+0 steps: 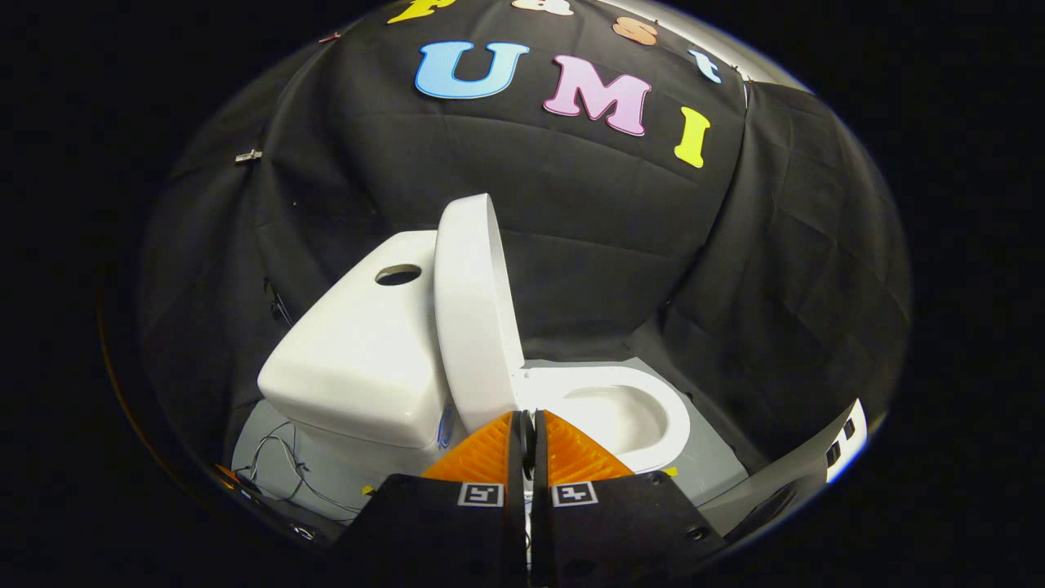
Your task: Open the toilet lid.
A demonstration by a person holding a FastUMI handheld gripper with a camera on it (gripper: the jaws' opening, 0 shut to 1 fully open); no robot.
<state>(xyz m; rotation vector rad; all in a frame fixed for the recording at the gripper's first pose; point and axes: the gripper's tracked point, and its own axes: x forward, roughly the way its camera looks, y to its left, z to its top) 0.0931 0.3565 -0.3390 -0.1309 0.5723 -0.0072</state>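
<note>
Gripper view: your tongs (528,445) sit w/ fingers pressed together, nothing between them, only a thin dark slit showing. The ribbed pads (482,457) form a wedge pointing at the toilet (620,408), just short of the bowl's near rim.

The lid (473,310) is already up: it stands near-upright just beyond the fingertips, leaning back toward the tank (359,367). Can't tell if it actually touches the tank or stops a hair short. Bowl is open to the right of the lid, so the task looks done or nearly so. If it isn't resting back yet, a light nudge on the lid's face should finish it.

Handling, my guess: lid is a stiff, thin oval shell, prob. plastic, light, swings on a hinge at the back of the bowl. Glossy and slick, so a pinch on the face will slip. Take it at the free rim, opposite the hinge, or push w/ the pad ribs. Don't force past the tank.

Materials: tank is a boxy, rounded white block w/ a round hole on top, shiny like ceramic. Bowl is smooth, white, oval. Toilet stands on a flat grey floor (710,465); thin wires (277,469) trail on the floor at its edge by the tank. Wrinkled black cloth (588,212) behind.
</note>
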